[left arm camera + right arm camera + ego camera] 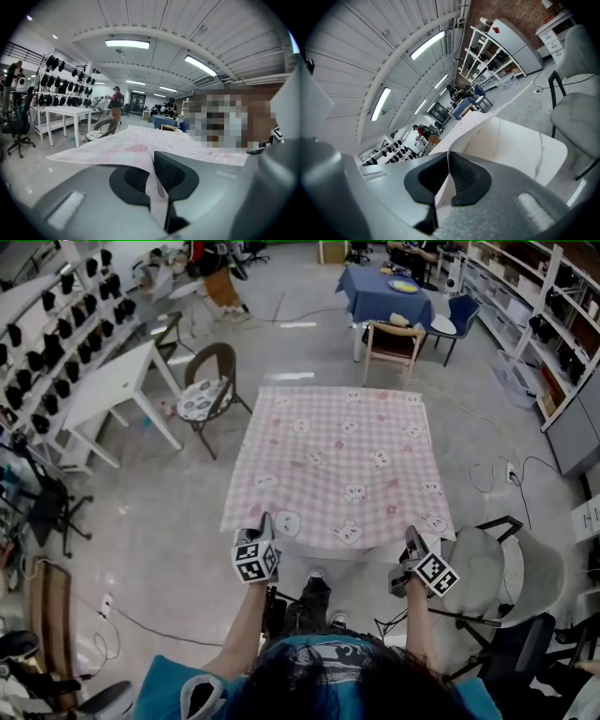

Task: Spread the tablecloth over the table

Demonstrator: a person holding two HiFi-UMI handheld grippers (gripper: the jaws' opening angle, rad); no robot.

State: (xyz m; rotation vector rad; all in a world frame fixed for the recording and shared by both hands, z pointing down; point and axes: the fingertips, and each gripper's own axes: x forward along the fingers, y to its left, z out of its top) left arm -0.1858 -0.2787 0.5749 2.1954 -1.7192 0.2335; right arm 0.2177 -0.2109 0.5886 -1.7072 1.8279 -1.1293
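White table point(525, 145) carries pink checked tablecloth point(342, 460), spread over most of top, near corners raised.

Head view: steeply down from above the person onto the whole tablecloth point(342, 465), left gripper point(265, 521) and right gripper point(412, 538) at its near edge. Left gripper view: low and close at that edge, facing almost level across the cloth toward the far blue-covered table point(163, 121); right gripper view: equally close, rolled sideways, facing along the cloth's right side over the bare table point(520, 145). Shared across all three: the cloth.
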